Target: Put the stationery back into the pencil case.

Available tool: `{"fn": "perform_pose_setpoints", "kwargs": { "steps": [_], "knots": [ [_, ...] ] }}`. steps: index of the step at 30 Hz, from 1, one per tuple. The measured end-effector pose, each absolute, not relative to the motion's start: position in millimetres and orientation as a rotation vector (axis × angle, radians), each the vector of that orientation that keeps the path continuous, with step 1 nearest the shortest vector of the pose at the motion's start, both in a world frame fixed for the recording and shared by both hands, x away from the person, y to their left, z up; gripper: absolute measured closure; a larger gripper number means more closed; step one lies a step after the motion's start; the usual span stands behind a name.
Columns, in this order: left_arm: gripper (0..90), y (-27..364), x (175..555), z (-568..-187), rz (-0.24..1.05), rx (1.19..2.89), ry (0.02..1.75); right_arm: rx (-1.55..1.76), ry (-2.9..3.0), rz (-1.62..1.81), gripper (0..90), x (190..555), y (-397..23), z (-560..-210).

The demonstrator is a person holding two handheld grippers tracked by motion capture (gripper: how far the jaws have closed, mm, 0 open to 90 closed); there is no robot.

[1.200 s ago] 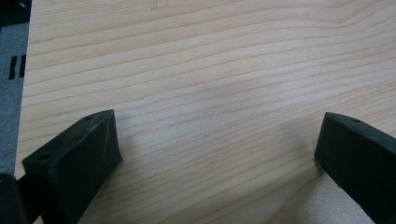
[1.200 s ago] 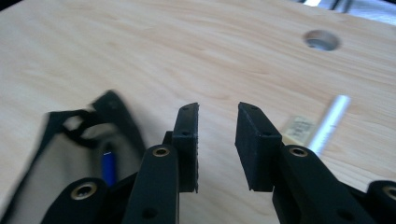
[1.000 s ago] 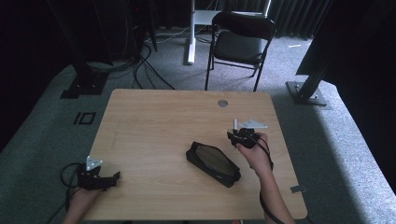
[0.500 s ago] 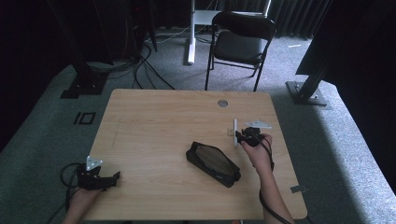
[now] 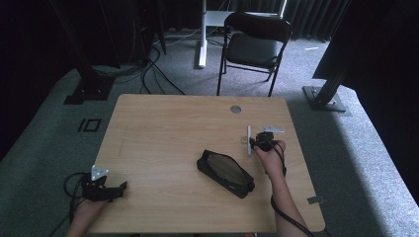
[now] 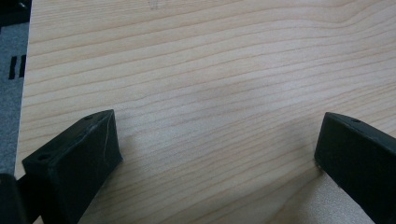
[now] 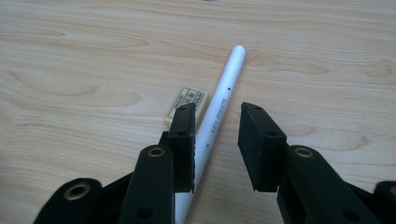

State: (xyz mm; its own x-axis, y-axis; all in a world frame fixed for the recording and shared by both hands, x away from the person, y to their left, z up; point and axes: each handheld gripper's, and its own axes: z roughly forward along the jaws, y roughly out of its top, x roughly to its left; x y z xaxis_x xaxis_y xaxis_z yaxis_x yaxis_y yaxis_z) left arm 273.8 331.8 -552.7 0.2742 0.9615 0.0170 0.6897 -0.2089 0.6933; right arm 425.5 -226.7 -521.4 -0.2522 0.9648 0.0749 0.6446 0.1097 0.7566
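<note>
A white pen [image 7: 227, 86] lies on the wooden table [image 5: 163, 128], with a small cream eraser [image 7: 186, 106] right beside it. My right gripper [image 7: 217, 116] is low over the pen and open. The pen runs between the jaws, close against one pad, with a clear gap to the other. In the high view the pen [image 5: 249, 139] points away from the person, just left of the right gripper [image 5: 254, 144]. A black pencil case [image 5: 226, 171] lies slantwise near that hand. My left gripper [image 5: 121, 187] rests at the table's near left corner. Its jaws stand wide open over bare wood [image 6: 215, 154].
A round grommet [image 5: 235, 108] sits near the table's far edge. A black folding chair [image 5: 254, 44] stands beyond the table. A dark stand base [image 5: 326, 98] is on the floor to the right, and cables [image 5: 148, 69] run across the floor at the back left.
My right gripper has sunk toward the table and shifted slightly right, with the pen now lying between its jaws. The left gripper has stayed where it was.
</note>
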Motion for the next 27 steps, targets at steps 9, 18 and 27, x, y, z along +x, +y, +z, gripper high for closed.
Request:
{"fn": "perform_pose_setpoints", "kwargs": {
  "steps": [9, 18, 27],
  "knots": [
    [0.4, 331.9, 273.8, -552.7, 0.617, 1.977, 1.481, 1.592, 1.965, 0.936, 67.0, 435.8, -222.0, -528.4],
    [0.4, 331.8, 273.8, -552.7, 0.617, 1.977, 1.481, 1.607, 1.974, 0.899, 69.3, 440.9, -220.6, -535.0],
    [0.4, 331.9, 273.8, -552.7, 0.617, 1.977, 1.481, 1.632, 1.969, 0.856, 71.4, 445.7, -224.4, -538.8]
  ]
}}
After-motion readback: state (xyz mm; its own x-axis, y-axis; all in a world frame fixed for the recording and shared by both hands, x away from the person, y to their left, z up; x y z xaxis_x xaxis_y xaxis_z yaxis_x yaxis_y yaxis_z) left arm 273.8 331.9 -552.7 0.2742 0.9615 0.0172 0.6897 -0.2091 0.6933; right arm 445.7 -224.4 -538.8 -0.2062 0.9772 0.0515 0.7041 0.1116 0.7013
